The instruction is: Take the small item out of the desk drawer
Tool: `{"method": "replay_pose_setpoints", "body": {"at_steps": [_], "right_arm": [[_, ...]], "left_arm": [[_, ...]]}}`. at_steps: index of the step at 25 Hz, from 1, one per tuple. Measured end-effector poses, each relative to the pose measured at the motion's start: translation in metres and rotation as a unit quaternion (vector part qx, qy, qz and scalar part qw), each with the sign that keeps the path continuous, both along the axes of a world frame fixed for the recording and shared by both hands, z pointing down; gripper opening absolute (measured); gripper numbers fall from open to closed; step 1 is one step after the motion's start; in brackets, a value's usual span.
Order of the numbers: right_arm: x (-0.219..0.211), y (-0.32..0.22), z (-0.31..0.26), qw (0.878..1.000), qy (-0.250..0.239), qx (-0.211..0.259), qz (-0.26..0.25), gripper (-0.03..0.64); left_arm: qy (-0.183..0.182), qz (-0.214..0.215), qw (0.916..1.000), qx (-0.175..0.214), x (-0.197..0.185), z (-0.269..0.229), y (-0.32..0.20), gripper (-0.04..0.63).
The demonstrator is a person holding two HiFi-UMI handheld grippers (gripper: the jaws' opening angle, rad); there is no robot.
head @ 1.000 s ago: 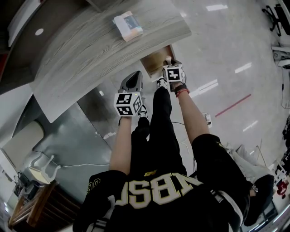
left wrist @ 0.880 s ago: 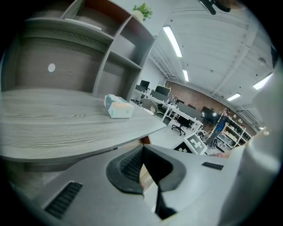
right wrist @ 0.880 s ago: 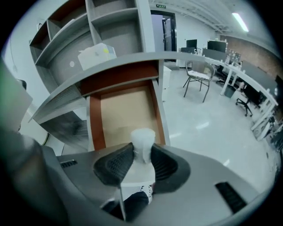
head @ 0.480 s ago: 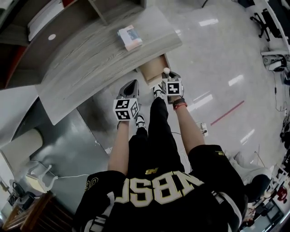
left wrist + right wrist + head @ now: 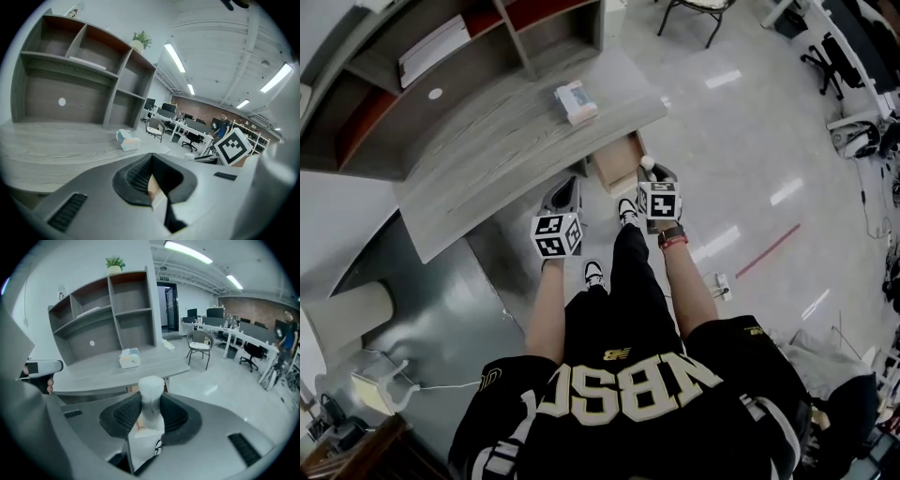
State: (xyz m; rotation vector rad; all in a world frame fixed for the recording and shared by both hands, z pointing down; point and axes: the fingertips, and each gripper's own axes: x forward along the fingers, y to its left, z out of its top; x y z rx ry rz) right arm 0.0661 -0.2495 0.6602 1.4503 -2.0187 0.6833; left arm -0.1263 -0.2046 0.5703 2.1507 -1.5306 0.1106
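At the bench point(image 5: 487, 141) front, the drawer point(image 5: 617, 161) stands pulled out under the bench edge, with the person standing square before it.

Right claw point(image 5: 651, 172): clenched on the small white item point(image 5: 647, 163). The right gripper view shows both pads pressing its lower body, with the rounded top standing proud above them. From the head view, the item sits at the drawer's front right corner. It appears lifted clear of the drawer, though the height cannot be confirmed.

Left claw point(image 5: 571, 182): jaws drawn together on nothing, held just left of the drawer and touching neither it nor the bench.

A tissue box point(image 5: 575, 101) lies on the bench, well apart from the work.

Risks noted:
- The grip is low on a smooth, round body. A tilt or jolt of the wrist could let the item pivot or slide out, onto the floor or back into the drawer.
- The drawer remains open at leg level. A step forward could strike it and jar the right arm.
- Swinging the item left would bring it against the bench edge.
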Motion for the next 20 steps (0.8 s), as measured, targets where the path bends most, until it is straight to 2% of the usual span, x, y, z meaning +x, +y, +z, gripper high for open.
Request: {"method": "replay_pose_setpoints", "body": {"at_steps": [7, 20], "right_arm": [[-0.007, 0.013, -0.066, 0.998, -0.003, 0.067, 0.000, 0.130], [-0.026, 0.041, -0.181, 0.983, -0.010, 0.185, -0.005, 0.130]], "left_arm": [[-0.005, -0.018, 0.9984, 0.054, -0.015, -0.056, 0.010, 0.009], [-0.053, -0.032, 0.9893, 0.132, -0.043, -0.134, 0.032, 0.009]]}}
